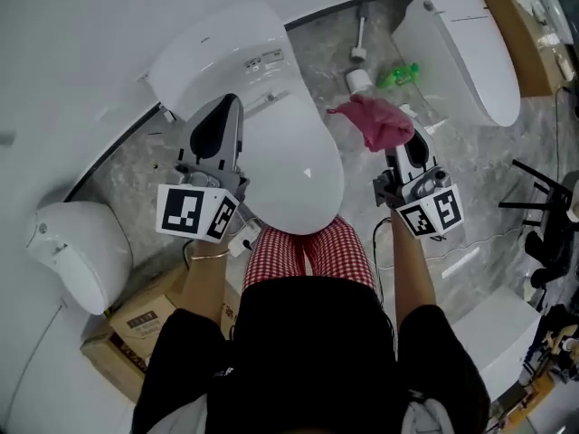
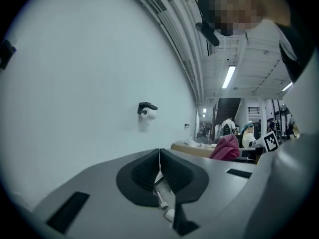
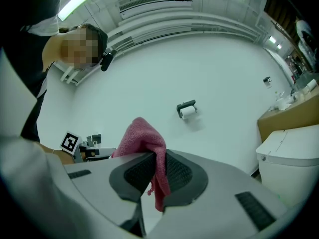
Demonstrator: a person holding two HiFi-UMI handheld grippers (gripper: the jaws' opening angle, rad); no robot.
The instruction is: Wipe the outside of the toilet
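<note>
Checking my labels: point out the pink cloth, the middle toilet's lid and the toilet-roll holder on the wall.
pink cloth (image 1: pixel 382 122): head view, middle of the bunched fabric.
toilet lid (image 1: pixel 294 165): head view, centre of the closed white lid.
toilet-roll holder (image 3: pixel 186 106): right gripper view, black bracket above the roll.

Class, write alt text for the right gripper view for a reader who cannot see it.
A pink cloth is pinched between the fingers of the right gripper, bunched above them with an end hanging below. Behind, a white wall carries a toilet roll holder; a white toilet shows at right.
</note>
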